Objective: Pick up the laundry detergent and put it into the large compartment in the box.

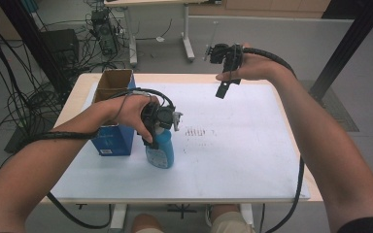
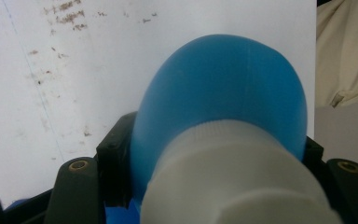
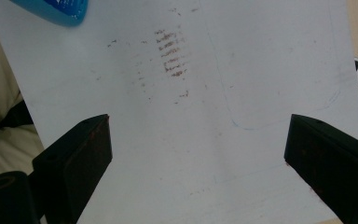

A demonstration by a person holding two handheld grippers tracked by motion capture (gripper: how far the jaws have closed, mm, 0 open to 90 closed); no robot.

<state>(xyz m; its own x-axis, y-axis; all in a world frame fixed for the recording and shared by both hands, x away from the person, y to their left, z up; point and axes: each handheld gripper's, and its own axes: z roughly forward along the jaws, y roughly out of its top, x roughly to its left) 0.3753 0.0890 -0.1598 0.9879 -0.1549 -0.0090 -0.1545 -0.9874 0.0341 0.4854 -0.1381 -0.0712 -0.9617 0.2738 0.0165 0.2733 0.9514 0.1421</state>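
Note:
A blue spray bottle point(image 1: 159, 149) with a white neck point(image 2: 233, 177) stands on the white board point(image 1: 233, 160), beside a blue box. My left gripper point(image 1: 156, 127) is shut on the bottle's neck from above; in the left gripper view the blue body point(image 2: 219, 88) bulges between the black jaws. Raised over the board's far edge, my right gripper point(image 1: 223, 85) is open with nothing between its wide-apart fingers point(image 3: 81, 154). Its view looks down on reddish-brown marks point(image 3: 170, 51) and a corner of the bottle point(image 3: 51, 8).
An open-topped blue box point(image 1: 111, 138) with a cardboard-brown inside stands at the board's left edge, touching or nearly touching the bottle. Reddish-brown smears point(image 1: 199, 132) mark the board's middle. Cables and table legs crowd the floor behind the table point(image 1: 73, 104).

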